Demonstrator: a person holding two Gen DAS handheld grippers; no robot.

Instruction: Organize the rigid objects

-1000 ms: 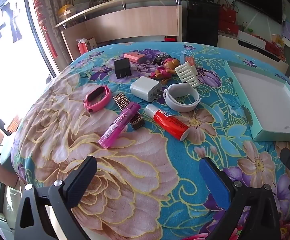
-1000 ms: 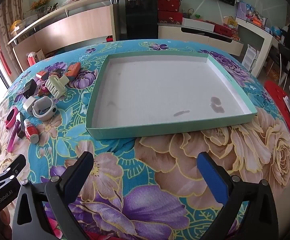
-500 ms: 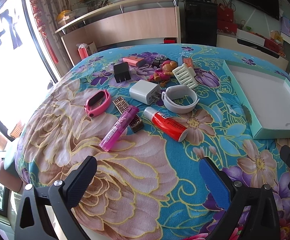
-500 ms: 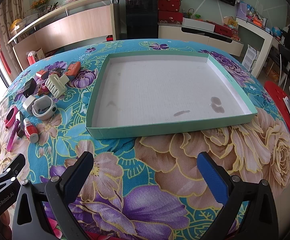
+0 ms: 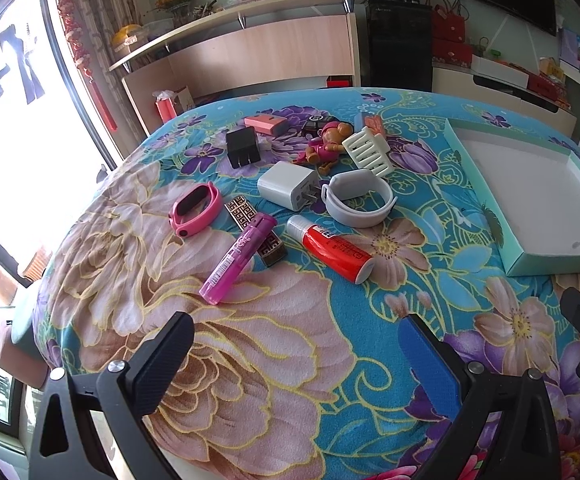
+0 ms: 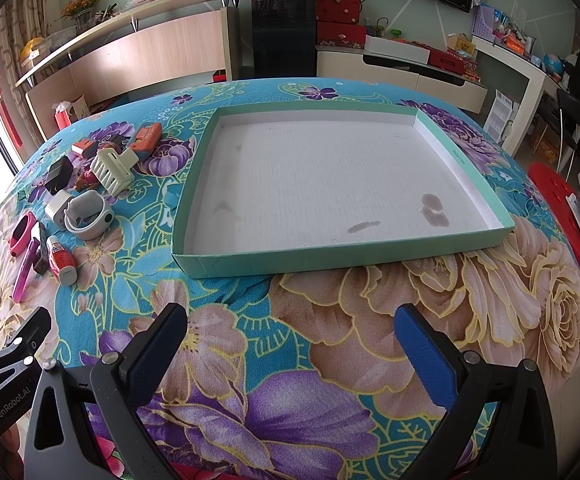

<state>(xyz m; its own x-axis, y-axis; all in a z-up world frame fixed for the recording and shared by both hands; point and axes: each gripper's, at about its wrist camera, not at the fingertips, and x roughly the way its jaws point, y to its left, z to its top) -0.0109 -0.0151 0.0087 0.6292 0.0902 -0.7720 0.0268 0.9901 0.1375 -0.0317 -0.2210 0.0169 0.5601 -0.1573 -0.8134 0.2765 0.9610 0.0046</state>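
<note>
- Jaws of left gripper (image 5: 296,344): wide apart, holding nothing, above floral-clothed surface (image 5: 249,340).
- Jaws of right gripper (image 6: 290,332): wide apart, holding nothing, just before green tray (image 6: 330,256).
- Small items clustered left of tray: red tube (image 5: 332,248), purple tube (image 5: 238,258), pink band (image 5: 195,209), white charger (image 5: 287,190), grey band (image 5: 357,204).

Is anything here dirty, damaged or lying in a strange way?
Yes. The white floor of the green tray has dark stains, mostly near its front right corner. Also, the pink lighter lies across a patterned box.
</note>
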